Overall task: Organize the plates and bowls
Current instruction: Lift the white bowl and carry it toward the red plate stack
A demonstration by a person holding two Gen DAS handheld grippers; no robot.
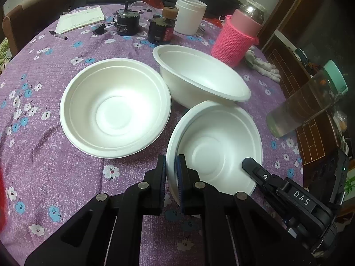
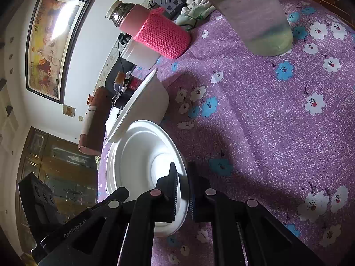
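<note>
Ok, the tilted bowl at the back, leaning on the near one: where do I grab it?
Take the tilted bowl by its raised far rim, coming from above: that edge stands clear, while the low edge rests on the near bowl.

Both tools are matte black plastic. The left gripper (image 1: 170, 168) has angular linkage arms joined by round silver pins, and blue ribbed pads line its fingers. The right gripper (image 2: 183, 177) is built the same, with pinkish pins, "GenRobot AI" lettering, and "DAS" on its side.
</note>
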